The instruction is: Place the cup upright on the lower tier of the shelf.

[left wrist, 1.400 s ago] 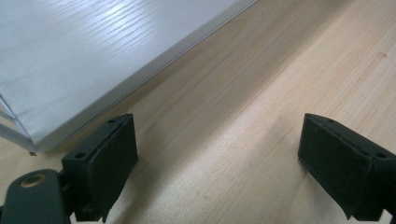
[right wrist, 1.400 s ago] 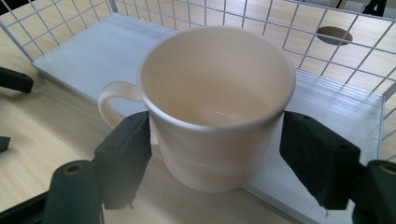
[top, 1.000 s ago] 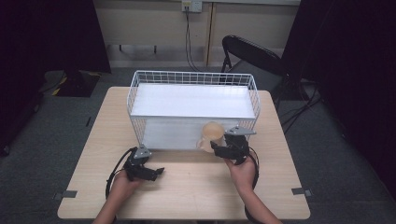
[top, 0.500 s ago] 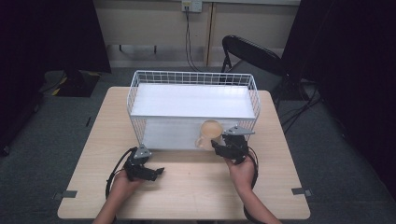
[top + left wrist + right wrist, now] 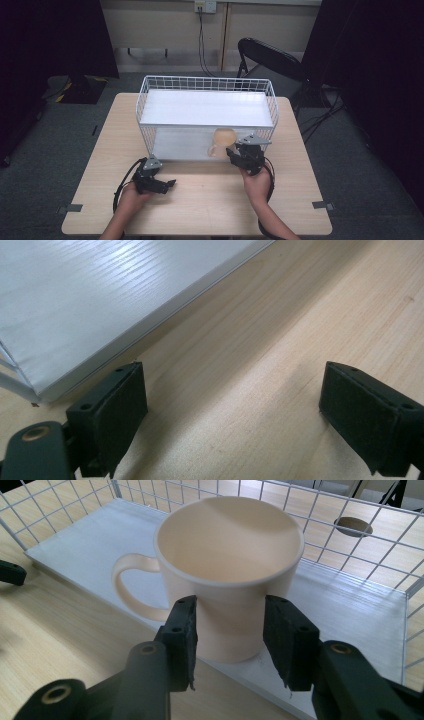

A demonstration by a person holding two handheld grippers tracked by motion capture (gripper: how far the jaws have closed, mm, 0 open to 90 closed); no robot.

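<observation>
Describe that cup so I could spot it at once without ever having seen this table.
Find the white wire rack in the middle of the wooden table, then look to its lower shelf, at the front edge near the right gripper. There stands a cream mug, upright and empty, clamped between that gripper's black jaws. It is the rack's one rounded, warm-coloured thing, with a loop handle.

Light wooden tabletop (image 5: 200, 200) on grey carpet floor (image 5: 60, 145). Black folding chair (image 5: 265, 55) beyond tabletop at 1 o'clock. Cable (image 5: 201, 35) hangs down from wall outlet (image 5: 205, 5) at 12 o'clock. Dark curtains (image 5: 50, 37) at 10 o'clock.
</observation>
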